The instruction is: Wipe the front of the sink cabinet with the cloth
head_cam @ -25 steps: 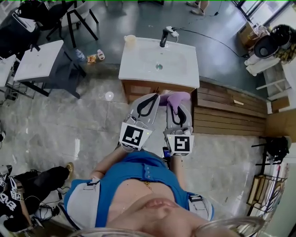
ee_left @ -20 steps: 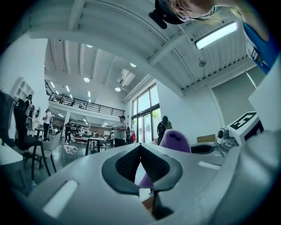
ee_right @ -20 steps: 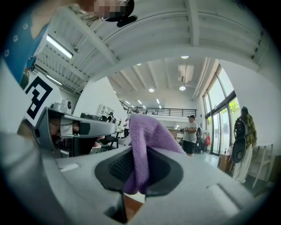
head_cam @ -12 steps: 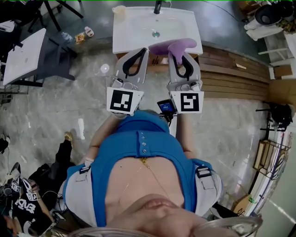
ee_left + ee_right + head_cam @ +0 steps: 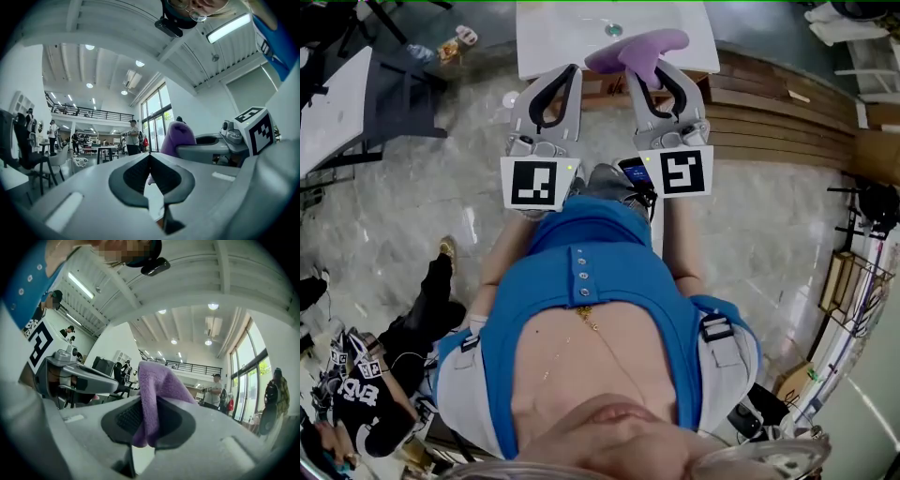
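Note:
A purple cloth (image 5: 637,49) sticks out of my right gripper (image 5: 643,77), which is shut on it; in the right gripper view the cloth (image 5: 152,394) is folded between the jaws. My left gripper (image 5: 570,73) is beside it, shut and holding nothing, its tips meeting (image 5: 150,155). Both are raised over the front edge of the white sink top (image 5: 553,42). Only a thin strip of the wooden cabinet front (image 5: 605,89) shows between them. In the left gripper view the cloth (image 5: 176,136) and the right gripper's body (image 5: 211,151) stand to the right.
A wooden slatted platform (image 5: 778,108) lies right of the sink. A white table (image 5: 328,103) and dark chair stand at left, with small items (image 5: 455,42) on the floor. A person in black (image 5: 403,347) is at lower left. A metal rack (image 5: 853,281) stands at right.
Both grippers have risen from in front of the cabinet to the level of the sink top's edge, the cloth still in the right one. The sink has slid toward the view's top.

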The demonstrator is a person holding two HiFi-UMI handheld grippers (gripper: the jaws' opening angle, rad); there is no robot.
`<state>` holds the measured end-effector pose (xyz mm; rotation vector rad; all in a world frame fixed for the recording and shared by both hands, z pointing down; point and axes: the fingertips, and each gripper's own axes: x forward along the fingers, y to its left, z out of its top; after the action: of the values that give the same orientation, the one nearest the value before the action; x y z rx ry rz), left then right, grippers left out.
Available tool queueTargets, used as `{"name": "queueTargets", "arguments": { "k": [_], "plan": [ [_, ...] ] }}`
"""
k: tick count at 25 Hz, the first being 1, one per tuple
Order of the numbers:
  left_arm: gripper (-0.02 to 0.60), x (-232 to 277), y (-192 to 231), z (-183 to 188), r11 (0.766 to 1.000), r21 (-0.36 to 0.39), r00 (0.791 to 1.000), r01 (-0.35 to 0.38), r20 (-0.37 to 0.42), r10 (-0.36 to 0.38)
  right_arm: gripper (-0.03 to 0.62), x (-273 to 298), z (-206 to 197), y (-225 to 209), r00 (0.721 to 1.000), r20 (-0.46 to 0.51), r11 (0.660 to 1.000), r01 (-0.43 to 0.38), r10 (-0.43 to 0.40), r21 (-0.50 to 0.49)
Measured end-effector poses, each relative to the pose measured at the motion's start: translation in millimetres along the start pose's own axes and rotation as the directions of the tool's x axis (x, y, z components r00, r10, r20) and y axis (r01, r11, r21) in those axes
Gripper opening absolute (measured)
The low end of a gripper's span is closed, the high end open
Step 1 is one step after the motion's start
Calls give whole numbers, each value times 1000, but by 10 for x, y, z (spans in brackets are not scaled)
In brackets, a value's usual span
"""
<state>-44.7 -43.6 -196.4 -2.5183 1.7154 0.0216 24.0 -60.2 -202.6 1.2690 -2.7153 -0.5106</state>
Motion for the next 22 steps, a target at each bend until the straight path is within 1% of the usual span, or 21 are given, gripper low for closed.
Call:
{"name": "queueTargets", "arguments": {
  "k": [3,5,8,12,15,18,22],
  "plan": [
    [0,143,77,-66,1000,0,1000,-14,-4,14,58,140,-134,-20,1000,-19,1000,-15,15,19],
    [0,247,45,-62,999,2,999,-33,-4,33,58,151,-210,-85,999,-30,999,-31,32,33],
    [0,386,-134,-17,998,-9,998,-62,3,62,58,61,-329,-260,997,-45,996,-56,59,63],
    [0,527,-384,-57,997,-6,997,-74,-3,74,58,-21,-439,-418,995,-32,989,-90,94,117],
    [0,626,-535,-96,996,15,996,-86,-12,86,58,-34,-485,-431,990,-19,983,-138,142,123],
    [0,692,-666,-103,994,7,994,-109,-22,110,58,-80,-491,-468,983,-5,976,-181,183,123],
    [0,755,-807,-71,989,3,989,-145,-23,145,58,-163,-461,-548,976,10,967,-216,217,135]
  ]
}}
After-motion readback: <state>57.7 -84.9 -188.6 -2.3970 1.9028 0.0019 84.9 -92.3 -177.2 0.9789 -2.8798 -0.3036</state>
